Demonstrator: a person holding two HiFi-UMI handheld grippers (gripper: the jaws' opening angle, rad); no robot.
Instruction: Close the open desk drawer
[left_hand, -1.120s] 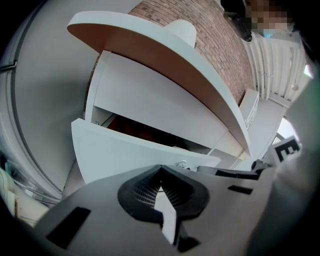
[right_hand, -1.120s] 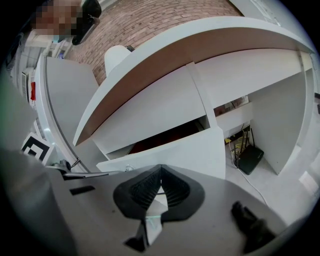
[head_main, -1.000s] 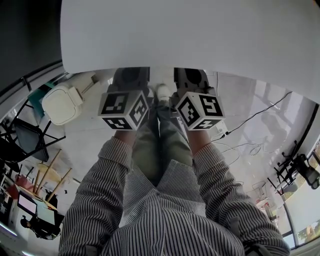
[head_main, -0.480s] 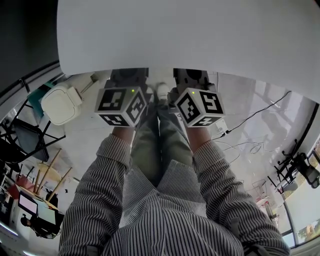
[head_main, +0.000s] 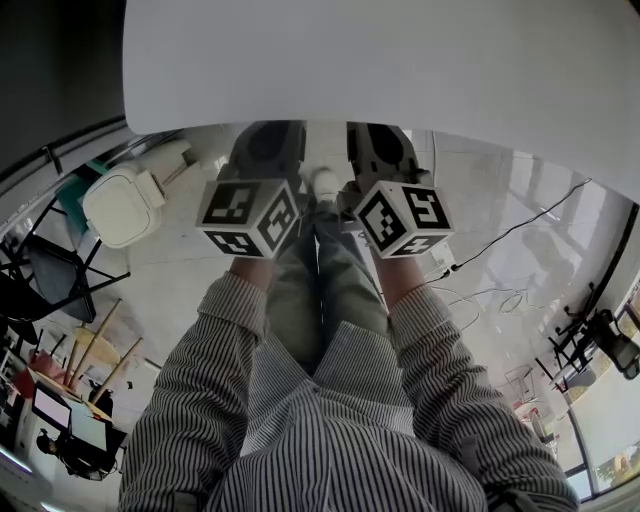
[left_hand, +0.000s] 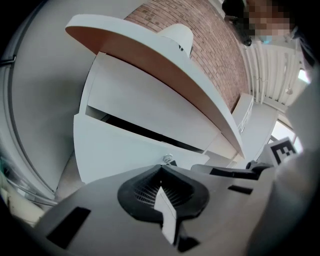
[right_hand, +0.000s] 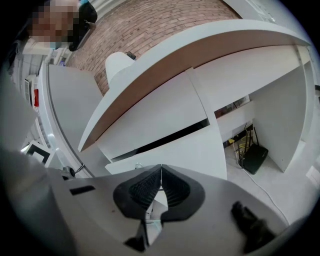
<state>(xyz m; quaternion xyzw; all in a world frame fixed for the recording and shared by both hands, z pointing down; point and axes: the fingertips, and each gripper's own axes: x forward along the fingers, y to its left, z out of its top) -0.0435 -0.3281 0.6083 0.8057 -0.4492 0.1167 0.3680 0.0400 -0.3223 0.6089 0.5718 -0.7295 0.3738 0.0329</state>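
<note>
Before the drawer (left_hand: 120, 145), left gripper (left_hand: 160, 169), right gripper (right_hand: 161, 167) closed.

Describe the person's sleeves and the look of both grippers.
The left sleeve and right sleeve are long, with fine grey-and-white stripes. The left gripper and right gripper have grey bodies and black ribbed pads. The left cube and right cube are white with black square markers.
</note>
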